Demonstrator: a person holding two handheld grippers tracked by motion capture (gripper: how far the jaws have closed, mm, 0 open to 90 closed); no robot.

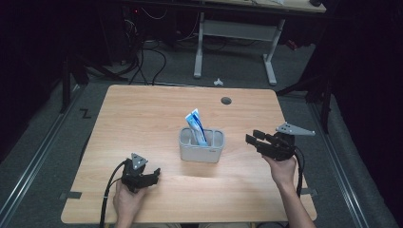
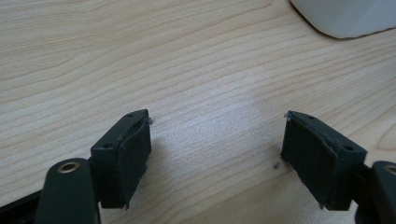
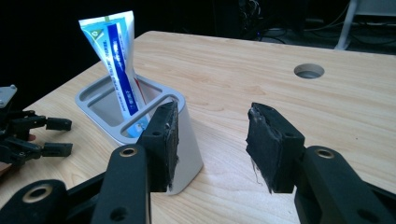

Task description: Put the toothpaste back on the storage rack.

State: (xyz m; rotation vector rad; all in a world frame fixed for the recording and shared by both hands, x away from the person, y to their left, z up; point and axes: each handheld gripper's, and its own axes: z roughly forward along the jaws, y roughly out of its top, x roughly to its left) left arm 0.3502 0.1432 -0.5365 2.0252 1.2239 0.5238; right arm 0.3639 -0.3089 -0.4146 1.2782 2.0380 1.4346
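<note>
Pale wood grain runs across the surface (image 1: 142, 118) where a person works with a hand-held tool on each side of a grey holder. At far left, the left tool (image 1: 154, 175) rests low near the front edge, its jaws spread wide with nothing but bare wood between them in the left gripper view. At centre stands the grey holder (image 1: 201, 151), a small tub split into compartments, with a blue and white toothpaste tube (image 1: 196, 124) upright in it, leaning slightly toward the far left; from the right gripper view the tube sits in the holder's rear compartment. To the right, the right tool (image 1: 252, 138) hovers just beside the holder, pointed at it, jaws parted and empty, one pad (image 3: 169, 140) appearing close to the holder's near wall in its own view. The likely hazard lies here: the holder looks light and nothing steadies it, so a sideways nudge from the right tool could slide or tip it, spilling the tube. A pinch taken on the tube's thin flat top might also slip, or drag the holder up with it.
</note>
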